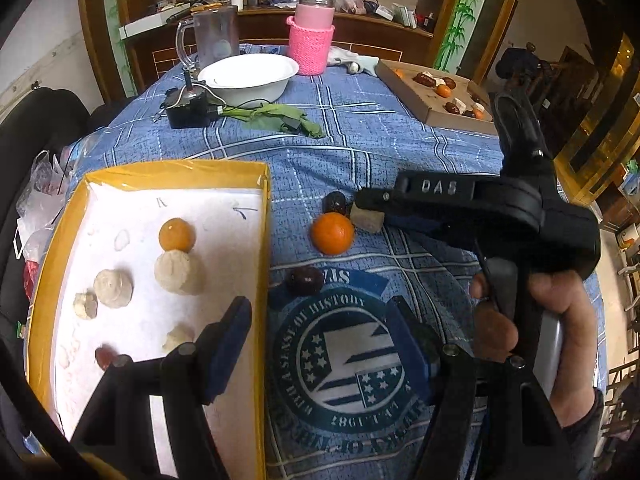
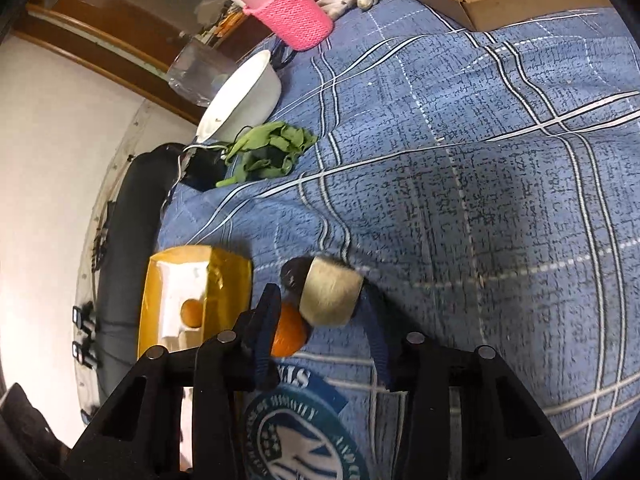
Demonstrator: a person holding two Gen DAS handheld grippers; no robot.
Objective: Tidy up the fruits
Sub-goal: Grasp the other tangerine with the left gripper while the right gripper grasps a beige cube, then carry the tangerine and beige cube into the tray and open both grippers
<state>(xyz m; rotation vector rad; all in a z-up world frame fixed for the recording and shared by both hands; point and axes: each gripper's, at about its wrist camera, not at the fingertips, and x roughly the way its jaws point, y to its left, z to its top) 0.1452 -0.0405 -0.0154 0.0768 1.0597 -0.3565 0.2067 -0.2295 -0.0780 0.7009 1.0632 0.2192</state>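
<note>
The left tongs (image 1: 320, 308) hang released with nothing between their blue-padded fingers. One finger stands over the yellow box (image 1: 262, 240), the other over the round printed emblem (image 1: 340, 360) on the blue plaid cloth (image 1: 360, 140) that covers the tabletop. The right tongs (image 2: 320, 300), held in a hand (image 1: 560, 320), are spread around a pale beige block (image 2: 330, 296), a short matte cylinder resting on the cloth. One pad is at its edge; the other looks just short of it, though blur makes this uncertain.

A wrinkled dark date (image 1: 304, 280) lies alone just beside the box's wall. Beyond it a smooth, glossy mandarin (image 1: 333, 234) sits on the cloth touching the beige block, with a second dark date (image 1: 335, 202) right behind them.

The yellow box is shallow and lined with white paper. It holds a small orange fruit (image 1: 177, 234) touching a rough, chalky pale round (image 1: 178, 272), a second such round (image 1: 114, 288), a smaller pale lump (image 1: 85, 305), another pale piece (image 1: 179, 336) and a reddish fruit (image 1: 105, 356) partly hidden by the tongs.

Farther off lie limp green leaves (image 1: 280, 116) and a black device (image 1: 188, 110), then a smooth white bowl (image 1: 248, 76), which looks empty. Behind it stand a clear plastic jug (image 1: 216, 36) and a pink bottle (image 1: 312, 46) in a knitted pink sleeve. At the far right a flat cardboard tray (image 1: 440, 116) holds dates, mandarins and pale pieces, scattered apart.
</note>
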